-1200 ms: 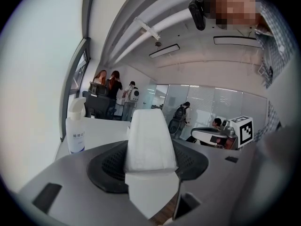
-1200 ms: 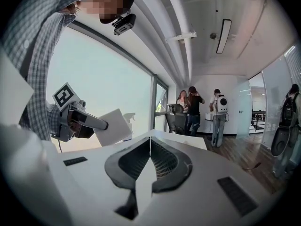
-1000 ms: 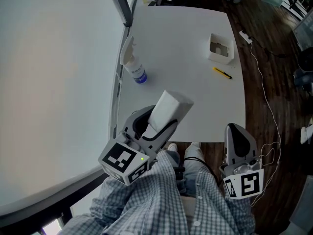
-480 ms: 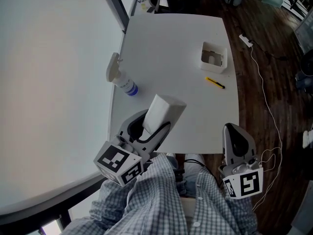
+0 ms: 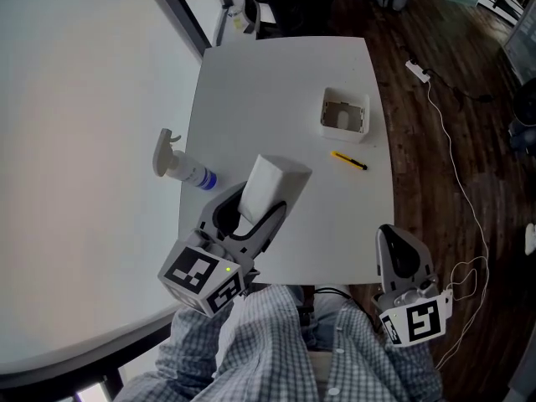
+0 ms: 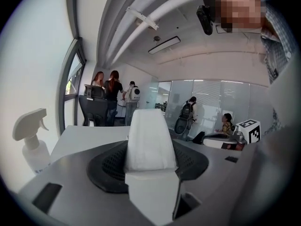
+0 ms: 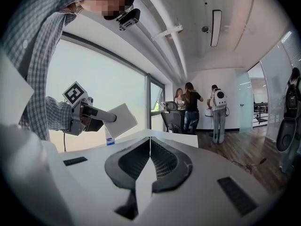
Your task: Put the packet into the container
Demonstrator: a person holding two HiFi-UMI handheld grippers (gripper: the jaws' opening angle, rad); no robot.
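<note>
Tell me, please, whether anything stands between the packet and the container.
Nothing visible does. The packet, clamped in the left gripper, has only bare table between it and the container. The pen lies just right of that line; the spray bottle is off to the left.

Matt smooth white table (image 5: 276,90); glossy dark wood floor (image 5: 419,182); matt white packet (image 5: 268,187).
</note>
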